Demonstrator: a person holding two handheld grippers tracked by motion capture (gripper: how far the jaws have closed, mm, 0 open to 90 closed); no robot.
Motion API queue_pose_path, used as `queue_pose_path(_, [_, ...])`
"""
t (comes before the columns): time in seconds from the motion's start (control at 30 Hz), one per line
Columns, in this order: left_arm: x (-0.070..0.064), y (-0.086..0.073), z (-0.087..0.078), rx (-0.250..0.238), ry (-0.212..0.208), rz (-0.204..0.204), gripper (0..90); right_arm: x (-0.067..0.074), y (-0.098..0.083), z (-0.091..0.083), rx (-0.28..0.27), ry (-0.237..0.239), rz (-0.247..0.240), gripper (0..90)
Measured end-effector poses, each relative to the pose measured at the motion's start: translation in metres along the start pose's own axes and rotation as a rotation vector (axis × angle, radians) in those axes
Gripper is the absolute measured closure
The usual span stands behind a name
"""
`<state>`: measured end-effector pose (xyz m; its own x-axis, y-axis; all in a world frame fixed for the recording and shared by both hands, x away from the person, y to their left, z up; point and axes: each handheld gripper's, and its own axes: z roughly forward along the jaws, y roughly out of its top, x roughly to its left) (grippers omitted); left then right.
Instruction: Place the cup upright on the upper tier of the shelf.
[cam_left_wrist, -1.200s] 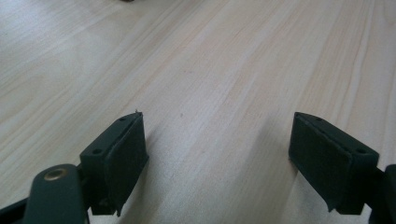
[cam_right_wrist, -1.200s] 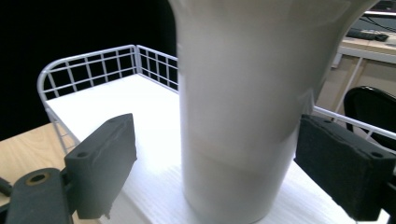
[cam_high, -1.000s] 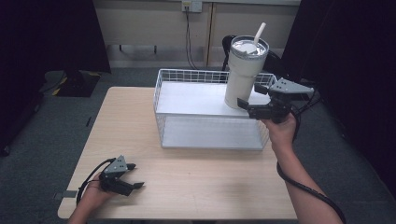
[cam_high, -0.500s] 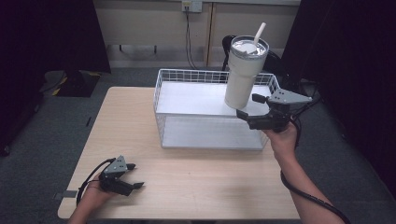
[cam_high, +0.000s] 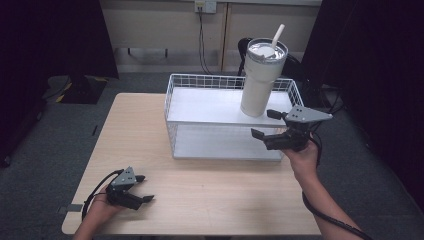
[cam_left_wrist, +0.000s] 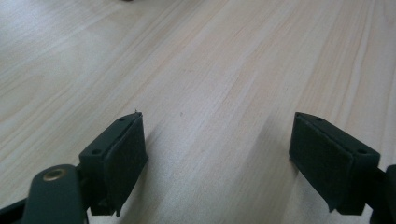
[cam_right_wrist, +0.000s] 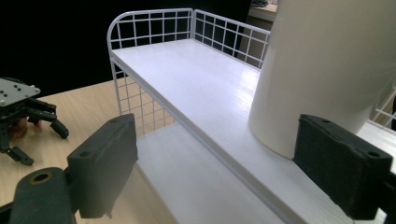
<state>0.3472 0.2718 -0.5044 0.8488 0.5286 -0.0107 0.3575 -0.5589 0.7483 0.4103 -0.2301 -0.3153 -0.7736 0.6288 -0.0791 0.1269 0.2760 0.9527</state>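
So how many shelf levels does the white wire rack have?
2: the upper shelf holds the tumbler at its right end; the lower shelf lies beneath it, its rear part hidden.

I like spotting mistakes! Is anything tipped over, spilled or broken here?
Nothing stands out. The big white tumbler stands upright on the top shelf of the white wire rack, lid and straw in place, no spill showing. The right tongs hang open just in front of it, and the left tongs sit open low over the wooden table.

Light wooden table, grey carpet, possibly beige cabinets behind
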Motion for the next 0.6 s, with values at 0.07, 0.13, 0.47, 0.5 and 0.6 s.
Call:
queue_pose_path(0.07, [0.000,0.000,0.000,0.000,0.000,0.000,18.2,0.001,-0.001,0.000,0.000,0.003,0.002,13.0])
queue_pose_path(0.13, [0.000,0.000,0.000,0.001,0.001,0.000,18.3,0.004,-0.005,0.000,0.003,0.013,-0.003,13.0])
queue_pose_path(0.47, [0.000,0.000,0.000,0.000,0.000,0.000,18.2,0.012,-0.016,0.000,0.011,0.045,-0.004,12.8])
queue_pose_path(0.5, [0.000,0.000,0.000,0.000,0.000,0.000,18.2,0.012,-0.017,-0.001,0.014,0.048,-0.004,12.8])
queue_pose_path(0.6, [0.000,0.000,0.000,0.000,0.000,0.000,18.3,0.015,-0.021,-0.001,0.020,0.059,-0.007,12.6])
